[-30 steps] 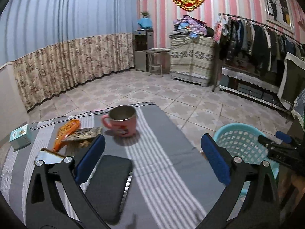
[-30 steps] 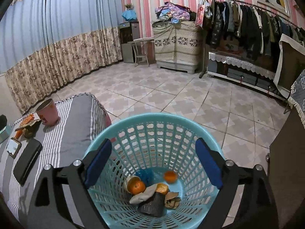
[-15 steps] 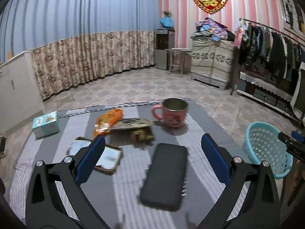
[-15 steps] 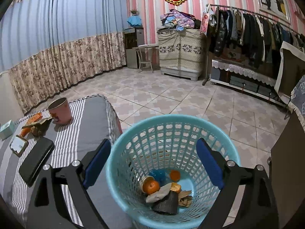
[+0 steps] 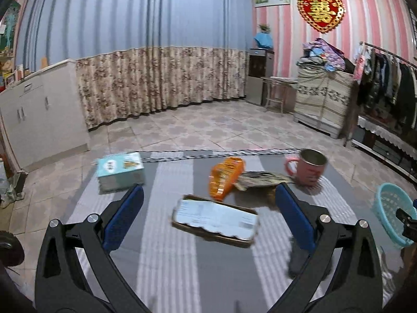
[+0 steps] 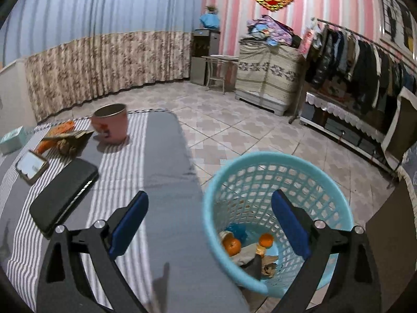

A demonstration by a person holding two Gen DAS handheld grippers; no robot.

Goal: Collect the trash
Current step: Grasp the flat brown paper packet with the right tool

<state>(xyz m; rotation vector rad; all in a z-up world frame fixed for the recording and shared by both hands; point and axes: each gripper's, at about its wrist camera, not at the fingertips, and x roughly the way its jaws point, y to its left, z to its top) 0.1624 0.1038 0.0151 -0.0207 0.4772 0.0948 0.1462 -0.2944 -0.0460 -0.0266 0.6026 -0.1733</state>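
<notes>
Both views have swung leftward since a second ago: the left gripper (image 5: 208, 215) now faces the clutter at the far side of the counter (image 5: 182, 274), and the right gripper (image 6: 209, 217) has slid off the basket's centre toward the counter edge. Left jaws stand wide apart with nothing between the pads. Right jaws are opening further, also empty, one finger over the striped cloth and the other over the blue basket (image 6: 276, 161).

Just beyond the left jaws lies a flat tray with a white label (image 5: 216, 219). Past it sit an orange wrapper (image 5: 225, 177) and a crumpled brown wrapper (image 5: 263, 178), touching each other, with a pink mug (image 5: 308, 167) beside them and a teal box (image 5: 120, 168) off to the left. A black wallet (image 6: 65, 198) lies nearer the right gripper.

The wrappers look like the remaining trash. A good pick would take the orange wrapper across its narrow width, approaching low and clear of the mug and tray. The basket on the floor already holds peels and scraps (image 6: 247, 247).
</notes>
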